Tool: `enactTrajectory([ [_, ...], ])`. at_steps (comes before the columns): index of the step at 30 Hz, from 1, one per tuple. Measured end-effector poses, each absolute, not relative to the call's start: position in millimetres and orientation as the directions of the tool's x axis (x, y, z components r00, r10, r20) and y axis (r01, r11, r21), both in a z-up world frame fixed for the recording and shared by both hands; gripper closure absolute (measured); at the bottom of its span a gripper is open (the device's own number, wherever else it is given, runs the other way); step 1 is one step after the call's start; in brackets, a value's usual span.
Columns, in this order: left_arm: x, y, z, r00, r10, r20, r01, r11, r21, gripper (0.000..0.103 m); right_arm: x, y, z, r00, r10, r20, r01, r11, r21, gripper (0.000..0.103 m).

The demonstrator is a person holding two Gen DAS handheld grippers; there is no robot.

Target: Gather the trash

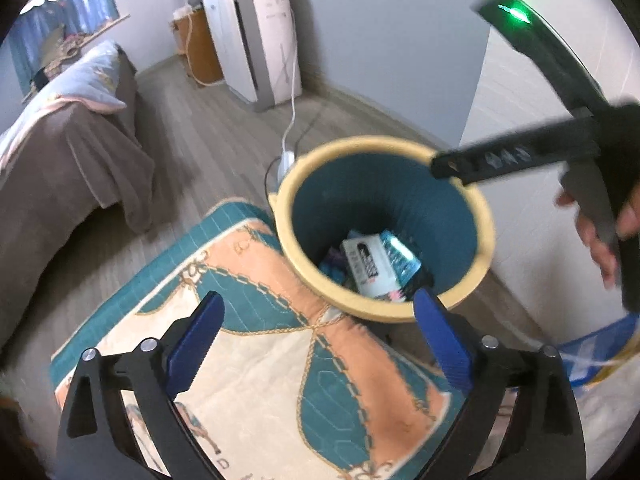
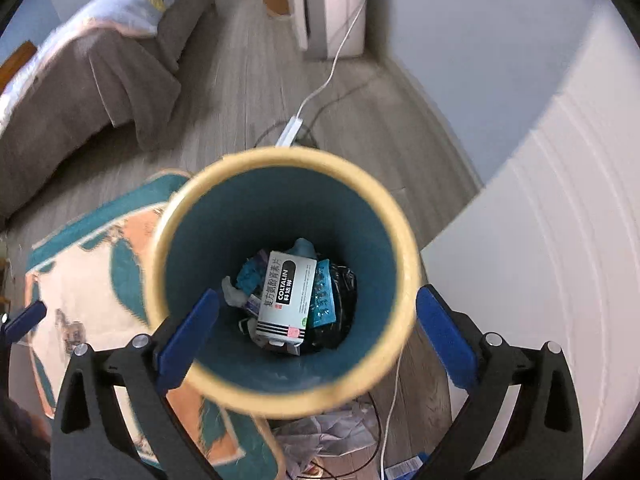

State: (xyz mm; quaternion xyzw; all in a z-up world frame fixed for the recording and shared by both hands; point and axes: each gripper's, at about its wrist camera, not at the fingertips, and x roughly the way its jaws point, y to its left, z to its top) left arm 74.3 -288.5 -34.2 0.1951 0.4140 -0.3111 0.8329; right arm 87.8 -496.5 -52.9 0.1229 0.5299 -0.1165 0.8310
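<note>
Bin: a round waste bin (image 2: 280,392) with a teal inside and a pale yellow rim stands upright on the wooden floor (image 2: 248,92), its mouth facing straight up, at the corner of a patterned rug (image 1: 256,380) and near a white wall.
Contents: a white medicine box (image 2: 286,298) marked COLTALIN lies on top of the heap at the bottom, with a teal blister pack (image 2: 323,296) just beside it and dark wrapping and bits of blue and grey rubbish under and around them.
Box axis: in the right wrist view its long side runs from the near wall of the bin toward the far wall, leaning a little to the right; it lies flat on a broad face, label up.
Left gripper (image 1: 320,344): jaws spread wide and empty, held over the rug beside the bin.
Right gripper (image 2: 318,340): jaws spread wide and empty, poised directly above the bin mouth.
Progress: the box and pack are in the bin, so this drop looks finished.
Left to do: crumpled plastic (image 2: 332,432) and a blue-white scrap (image 2: 404,468) lie on the floor near the bin's foot, probably the next pickups.
</note>
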Motion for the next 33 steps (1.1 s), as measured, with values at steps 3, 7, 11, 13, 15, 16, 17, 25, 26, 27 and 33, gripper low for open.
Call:
enactTrajectory([
  [3, 68, -281, -13, 0.473, -0.418, -0.776, 0.665, 0.747, 0.004, 0.005, 59, -498, -33, 0.429, -0.088, -0.899, 0.363, 0.928, 0.082, 0.006],
  [7, 52, -273, 16, 0.545, -0.419, -0.726, 0.635, 0.772, 0.031, 0.005, 23, -499, -20, 0.447, -0.102, -0.888, 0.396, 0.913, 0.094, 0.005],
  [11, 43, -261, 26, 0.563, -0.417, -0.714, 0.585, 0.811, -0.013, 0.005, 2, -492, -15, 0.463, -0.105, -0.880, 0.378, 0.921, 0.089, 0.005],
  [13, 47, -257, 25, 0.545, -0.430, -0.720, 0.570, 0.820, -0.058, 0.005, -2, -486, -13, 0.469, -0.123, -0.874, 0.370, 0.927, 0.068, 0.005],
  [15, 52, -254, 20, 0.550, -0.399, -0.734, 0.533, 0.844, -0.060, 0.005, -1, -479, -11, 0.489, -0.140, -0.861, 0.347, 0.937, 0.045, 0.006],
  [16, 55, -253, 16, 0.560, -0.367, -0.742, 0.509, 0.860, -0.041, 0.005, 1, -476, -11, 0.497, -0.149, -0.855, 0.338, 0.941, 0.033, 0.006],
  [17, 58, -254, 11, 0.562, -0.344, -0.752, 0.502, 0.865, -0.020, 0.005, 2, -472, -10, 0.505, -0.169, -0.846, 0.326, 0.945, 0.006, 0.006],
  [25, 74, -256, -22, 0.539, -0.251, -0.804, 0.511, 0.856, 0.075, 0.005, 9, -460, -21, 0.515, -0.157, -0.843, 0.247, 0.968, -0.030, 0.006],
  [26, 74, -256, -24, 0.538, -0.247, -0.806, 0.510, 0.857, 0.077, 0.005, 9, -461, -23, 0.509, -0.156, -0.847, 0.249, 0.968, -0.028, 0.006],
  [27, 74, -256, -24, 0.539, -0.244, -0.806, 0.507, 0.858, 0.080, 0.005, 10, -463, -25, 0.502, -0.157, -0.850, 0.251, 0.968, -0.031, 0.006],
  [33, 70, -258, -24, 0.549, -0.249, -0.798, 0.524, 0.846, 0.097, 0.005, 9, -466, -32, 0.478, -0.163, -0.863, 0.267, 0.963, -0.035, 0.006],
])
